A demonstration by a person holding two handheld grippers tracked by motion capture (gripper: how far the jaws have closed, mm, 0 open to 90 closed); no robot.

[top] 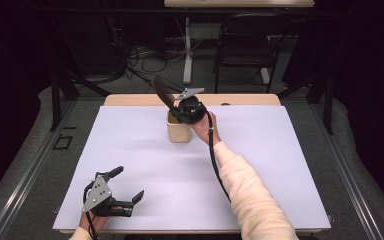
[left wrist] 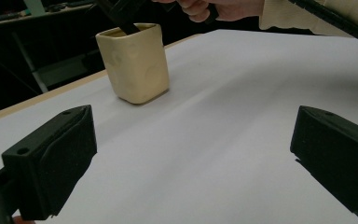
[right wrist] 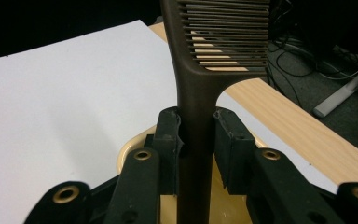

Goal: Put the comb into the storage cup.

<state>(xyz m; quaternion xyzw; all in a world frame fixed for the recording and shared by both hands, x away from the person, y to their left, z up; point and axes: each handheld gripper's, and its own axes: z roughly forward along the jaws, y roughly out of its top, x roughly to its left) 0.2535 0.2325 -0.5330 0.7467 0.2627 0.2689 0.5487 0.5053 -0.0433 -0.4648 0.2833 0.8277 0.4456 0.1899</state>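
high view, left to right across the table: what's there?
left gripper, open and resting near the front left corner → cream cup → right gripper, shut on the dark comb and held over the cup, with the cream sleeve trailing to the bottom right.

Brown comb (right wrist: 200,93) — upright, handle over cream cup (left wrist: 135,63)

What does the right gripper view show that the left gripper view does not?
Right gripper view alone: a brown comb, its teeth up, its handle clamped between the right gripper's fingers.

Left gripper view alone: the left gripper wide open with nothing in it, and the cup's whole side.

Both: the cream cup and the white table.
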